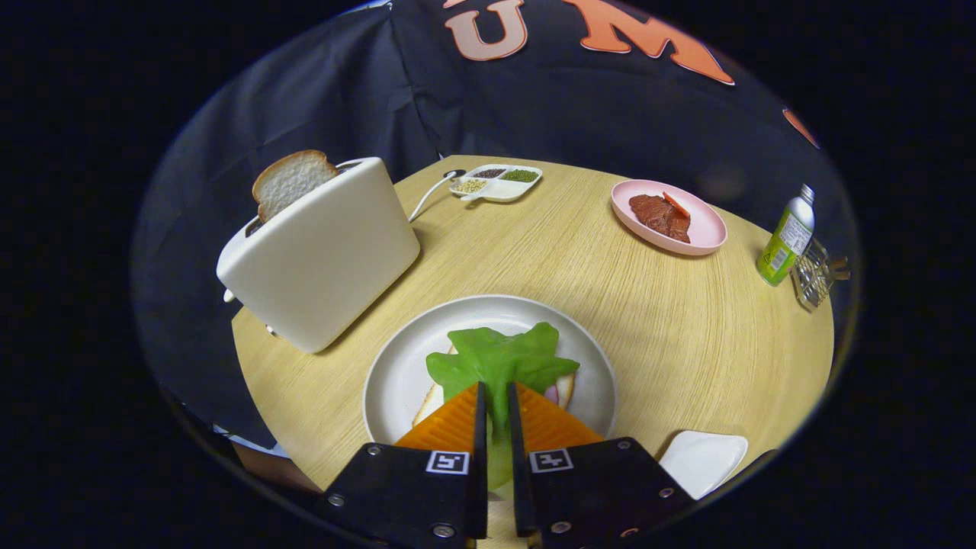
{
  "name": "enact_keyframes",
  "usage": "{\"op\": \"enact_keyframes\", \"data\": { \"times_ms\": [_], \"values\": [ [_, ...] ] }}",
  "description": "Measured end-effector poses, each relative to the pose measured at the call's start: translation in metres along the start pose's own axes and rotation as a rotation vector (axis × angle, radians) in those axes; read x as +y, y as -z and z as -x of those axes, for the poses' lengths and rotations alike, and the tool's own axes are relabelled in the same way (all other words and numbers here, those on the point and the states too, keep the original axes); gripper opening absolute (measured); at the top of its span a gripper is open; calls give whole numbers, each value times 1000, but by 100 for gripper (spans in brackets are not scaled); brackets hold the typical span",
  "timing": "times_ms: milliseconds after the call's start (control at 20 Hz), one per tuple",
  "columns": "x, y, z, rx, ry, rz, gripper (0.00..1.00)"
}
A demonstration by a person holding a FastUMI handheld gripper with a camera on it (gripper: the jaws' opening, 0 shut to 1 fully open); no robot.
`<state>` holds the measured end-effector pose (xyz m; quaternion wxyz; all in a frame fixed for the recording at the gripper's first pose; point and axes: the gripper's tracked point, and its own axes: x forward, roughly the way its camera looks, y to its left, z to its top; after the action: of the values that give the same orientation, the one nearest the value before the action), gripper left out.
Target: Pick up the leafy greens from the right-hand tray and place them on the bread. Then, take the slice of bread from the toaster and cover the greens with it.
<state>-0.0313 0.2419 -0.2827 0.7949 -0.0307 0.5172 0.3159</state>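
Note:
My gripper (496, 393) is shut on the stem end of the leafy greens (496, 358), which hang or lie spread over the bread (566, 389) on the white plate (396, 374) just ahead of the fingers. The bread is mostly hidden under the leaf; only its edges show on both sides. A second slice of bread (290, 179) stands up out of the slot of the white toaster (328, 255), beyond the plate to the left. I cannot tell whether the leaf rests fully on the bread.
A small white tray (705, 457) lies right of the fingers near the table edge. Farther off are a pink plate with meat (671, 217), a divided dish of grains (497, 183), a green bottle (785, 240) and a wire rack (814, 274).

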Motion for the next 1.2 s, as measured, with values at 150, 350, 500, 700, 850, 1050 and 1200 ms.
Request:
{"op": "enact_keyframes", "data": {
  "times_ms": [150, 350, 500, 700, 850, 1050, 1200],
  "values": [
    [-8, -8, 2, -31, 32, 13, 30],
    [-18, -20, 13, -56, 85, 8, 62],
    [-13, -35, 26, -82, 87, -12, 74],
    [4, -71, 51, -132, 91, -6, 84],
    [31, -101, 66, -146, 59, -14, 90],
    [64, -141, 77, -148, 24, -26, 93],
    [93, -168, 76, -143, -31, -64, 94]
  ]
}}
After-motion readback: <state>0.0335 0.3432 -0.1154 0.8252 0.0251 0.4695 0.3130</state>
